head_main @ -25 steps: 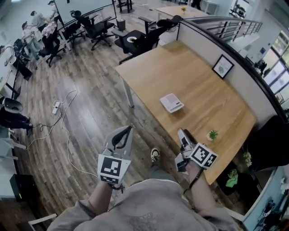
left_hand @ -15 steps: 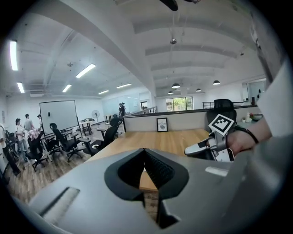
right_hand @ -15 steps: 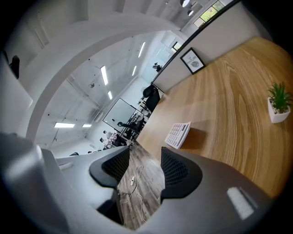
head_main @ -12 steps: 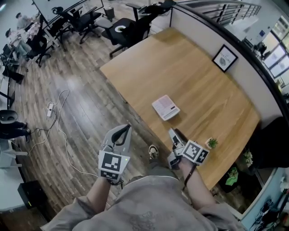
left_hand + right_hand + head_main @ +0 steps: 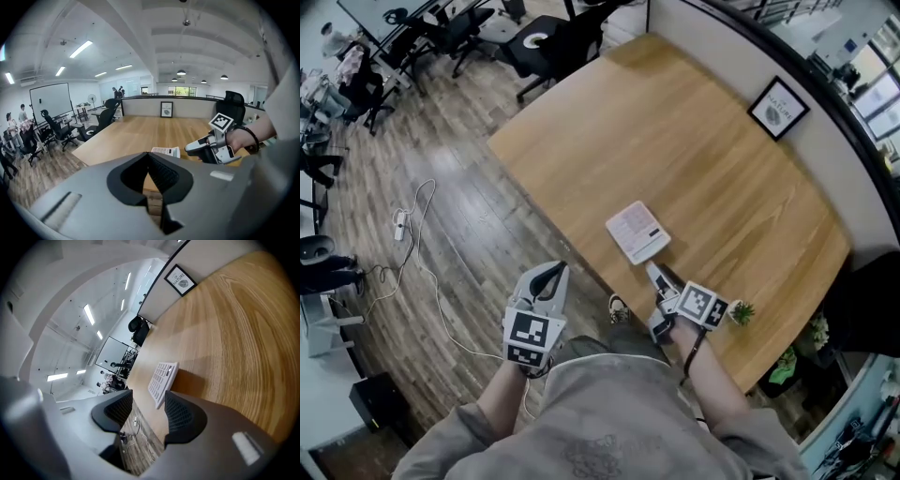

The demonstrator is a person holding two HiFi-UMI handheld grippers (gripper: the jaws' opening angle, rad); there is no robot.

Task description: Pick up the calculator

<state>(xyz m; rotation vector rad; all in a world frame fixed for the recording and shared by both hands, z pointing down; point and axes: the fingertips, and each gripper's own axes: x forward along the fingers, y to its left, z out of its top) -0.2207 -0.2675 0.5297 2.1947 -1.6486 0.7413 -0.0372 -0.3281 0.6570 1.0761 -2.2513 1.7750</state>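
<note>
The white calculator (image 5: 636, 232) lies flat near the front edge of the wooden table (image 5: 712, 159). My right gripper (image 5: 657, 277) hovers just short of it, over the table edge, jaws open and empty. In the right gripper view the calculator (image 5: 163, 379) lies just beyond the gap between the open jaws of the right gripper (image 5: 149, 409). My left gripper (image 5: 551, 275) hangs over the floor to the left of the table, its jaw tips together and holding nothing. The left gripper view looks past the left gripper (image 5: 149, 157) at the calculator (image 5: 165, 151) and the right gripper (image 5: 212, 146).
A framed picture (image 5: 778, 107) leans against the partition at the table's back. A small potted plant (image 5: 741, 312) stands by the right gripper. Office chairs (image 5: 536, 36) stand beyond the table's far end. A cable and power strip (image 5: 398, 223) lie on the wooden floor.
The view has closed in on the table. My right gripper has come forward until its tips are just short of the calculator. The left gripper keeps its place over the floor.
</note>
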